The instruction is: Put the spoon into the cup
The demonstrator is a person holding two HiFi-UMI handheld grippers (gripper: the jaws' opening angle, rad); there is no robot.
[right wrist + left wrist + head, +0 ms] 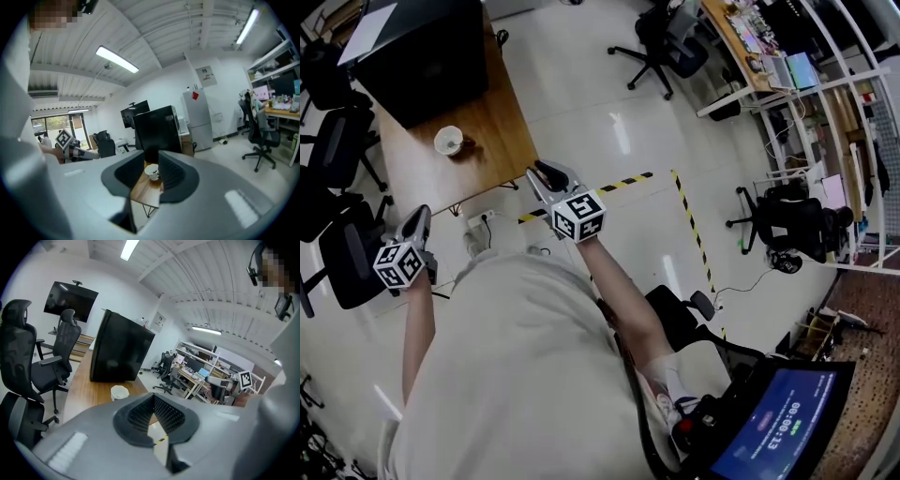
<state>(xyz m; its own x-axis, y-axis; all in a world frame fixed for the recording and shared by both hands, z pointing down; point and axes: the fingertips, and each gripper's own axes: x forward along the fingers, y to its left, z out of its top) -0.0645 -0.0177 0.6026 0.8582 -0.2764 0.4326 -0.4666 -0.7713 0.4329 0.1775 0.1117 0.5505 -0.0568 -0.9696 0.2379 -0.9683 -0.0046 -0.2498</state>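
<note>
**While nothing is held, cup [448, 141] sits apart on the surface [492, 141]**

Where the head view looks down, the person stands on the floor [619, 112] off the wooden surface's near corner, a claw in each hand. The left claw [419, 216] is off the surface's near edge, beside a black chair [347, 253]. Its own view shows the jaw tips closed together with nothing between them. The right claw [546, 174] hangs just off the corner, near a strip of yellow-black tape [623, 183]. Its jaws stand a narrow way apart and grip nothing, and the white cup shows far off through the gap. The cup stands upright on the surface, near a big black box [422, 56] and well apart from both claws. A small dark thing [469, 146] touches its right side in the head view; it is too small to tell whether that is the spoon.
</note>
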